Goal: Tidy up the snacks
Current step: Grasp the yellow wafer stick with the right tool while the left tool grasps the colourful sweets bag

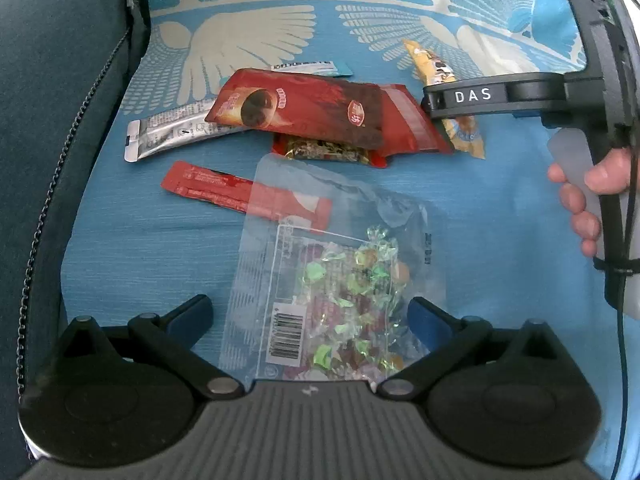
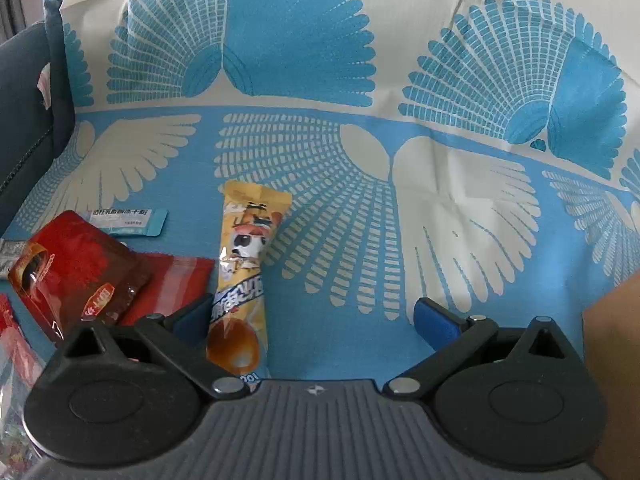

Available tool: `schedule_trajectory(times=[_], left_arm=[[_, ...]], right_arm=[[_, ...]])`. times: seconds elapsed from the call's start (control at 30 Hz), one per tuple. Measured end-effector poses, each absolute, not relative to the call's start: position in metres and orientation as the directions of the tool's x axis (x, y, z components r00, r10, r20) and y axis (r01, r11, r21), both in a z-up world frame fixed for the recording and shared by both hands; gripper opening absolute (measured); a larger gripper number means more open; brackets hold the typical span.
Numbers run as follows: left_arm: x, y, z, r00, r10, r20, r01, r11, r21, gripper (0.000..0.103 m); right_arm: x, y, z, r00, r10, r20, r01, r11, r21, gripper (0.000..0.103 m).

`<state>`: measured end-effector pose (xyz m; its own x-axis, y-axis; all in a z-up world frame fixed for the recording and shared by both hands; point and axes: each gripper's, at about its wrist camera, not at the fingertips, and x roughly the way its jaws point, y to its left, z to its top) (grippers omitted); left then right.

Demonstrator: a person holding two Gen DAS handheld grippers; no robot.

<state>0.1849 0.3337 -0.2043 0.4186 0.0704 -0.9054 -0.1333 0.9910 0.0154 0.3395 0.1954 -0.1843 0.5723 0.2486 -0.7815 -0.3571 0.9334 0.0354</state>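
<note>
Snacks lie on a blue and cream patterned cloth (image 1: 132, 232). My left gripper (image 1: 310, 314) is open, its jaws either side of a clear bag of wrapped candies (image 1: 344, 280). Beyond it lie a red stick sachet (image 1: 208, 184), a silver sachet (image 1: 176, 132), a large red packet (image 1: 304, 108) over other red packets, and a small blue sachet (image 1: 308, 67). My right gripper (image 2: 314, 316) is open over a yellow snack bar (image 2: 244, 264), which lies by its left finger. In the left wrist view the right gripper (image 1: 430, 100) hovers above that yellow bar (image 1: 466, 136).
A dark teal sofa arm (image 1: 52, 80) borders the cloth on the left. The cloth (image 2: 400, 220) runs up a backrest behind. A brown cardboard edge (image 2: 612, 360) shows at the right of the right wrist view. The red packet (image 2: 76, 272) and blue sachet (image 2: 128, 222) lie left of the bar.
</note>
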Motion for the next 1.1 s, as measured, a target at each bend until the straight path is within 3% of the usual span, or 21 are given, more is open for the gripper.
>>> schedule_trajectory(times=[0.1,0.17,0.2,0.23,0.27,0.37,0.43,0.5,0.53,0.57,0.6,0.7,0.77,0.83,0.87,0.93,1.0,1.07,1.1], left_arm=[[0.187,0.334,-0.202,0.412,0.077,-0.908,-0.16,0.987,0.011,0.103],[0.185,0.334,-0.2,0.406,0.081,-0.91,-0.187,0.982,0.004,0.102],[0.183,0.334,-0.199,0.409,0.081,-0.909,-0.194,0.981,0.0,0.098],[0.18,0.334,-0.197,0.416,0.082,-0.906,-0.199,0.98,-0.003,0.093],[0.177,0.334,-0.194,0.421,0.087,-0.903,-0.205,0.979,-0.001,0.09],[0.165,0.34,-0.188,0.436,0.076,-0.897,-0.245,0.969,-0.037,0.075],[0.154,0.345,-0.182,0.452,0.061,-0.89,-0.268,0.961,-0.07,0.051],[0.141,0.348,-0.177,0.466,0.047,-0.884,-0.281,0.955,-0.097,0.034],[0.133,0.35,-0.175,0.468,0.042,-0.883,-0.293,0.95,-0.111,0.013],[0.127,0.353,-0.175,0.461,0.031,-0.887,-0.304,0.944,-0.125,0.006],[0.121,0.357,-0.176,0.451,0.0,-0.892,-0.315,0.936,-0.159,0.006],[0.104,0.365,-0.178,0.433,-0.078,-0.898,-0.332,0.912,-0.239,0.009],[0.097,0.366,-0.176,0.446,-0.071,-0.892,-0.336,0.911,-0.24,0.031],[0.094,0.367,-0.174,0.455,-0.041,-0.889,-0.357,0.907,-0.225,0.096],[0.094,0.367,-0.172,0.464,-0.013,-0.886,-0.384,0.898,-0.214,0.102],[0.098,0.367,-0.172,0.477,0.006,-0.879,-0.419,0.881,-0.221,0.103],[0.108,0.367,-0.176,0.44,-0.021,-0.898,-0.452,0.859,-0.241,0.103],[0.123,0.364,-0.182,0.384,-0.056,-0.922,-0.504,0.824,-0.26,0.103],[0.131,0.361,-0.183,0.364,-0.072,-0.928,-0.522,0.81,-0.267,0.103]], right_arm=[[0.334,0.193,-0.181,0.585,0.272,-0.764,-0.382,0.924,0.037,0.091],[0.325,0.193,-0.177,0.593,0.303,-0.746,-0.425,0.904,0.029,0.061],[0.321,0.194,-0.176,0.593,0.321,-0.739,-0.452,0.892,0.024,0.051],[0.316,0.194,-0.174,0.588,0.337,-0.735,-0.48,0.877,0.018,0.032],[0.312,0.195,-0.173,0.583,0.338,-0.739,-0.497,0.868,0.005,0.027],[0.298,0.19,-0.171,0.567,0.345,-0.748,-0.513,0.858,0.006,0.027],[0.283,0.182,-0.171,0.554,0.342,-0.759,-0.5,0.866,0.025,0.027],[0.262,0.172,-0.169,0.527,0.345,-0.776,-0.475,0.877,0.067,0.027],[0.251,0.167,-0.169,0.512,0.348,-0.785,-0.462,0.882,0.089,0.027],[0.239,0.162,-0.169,0.499,0.35,-0.793,-0.448,0.887,0.109,0.027],[0.226,0.157,-0.169,0.487,0.351,-0.8,-0.436,0.891,0.125,0.027],[0.191,0.143,-0.171,0.478,0.348,-0.807,-0.41,0.901,0.146,0.027],[0.174,0.136,-0.171,0.489,0.339,-0.803,-0.403,0.905,0.136,0.027],[0.167,0.13,-0.17,0.503,0.326,-0.801,-0.397,0.91,0.121,0.027],[0.166,0.126,-0.171,0.506,0.324,-0.799,-0.391,0.912,0.123,0.027],[0.169,0.121,-0.172,0.507,0.325,-0.799,-0.381,0.915,0.131,0.029],[0.175,0.12,-0.171,0.511,0.312,-0.801,-0.381,0.917,0.115,0.04],[0.182,0.12,-0.171,0.513,0.292,-0.807,-0.372,0.923,0.098,0.069],[0.186,0.12,-0.172,0.512,0.281,-0.812,-0.362,0.927,0.093,0.074]])
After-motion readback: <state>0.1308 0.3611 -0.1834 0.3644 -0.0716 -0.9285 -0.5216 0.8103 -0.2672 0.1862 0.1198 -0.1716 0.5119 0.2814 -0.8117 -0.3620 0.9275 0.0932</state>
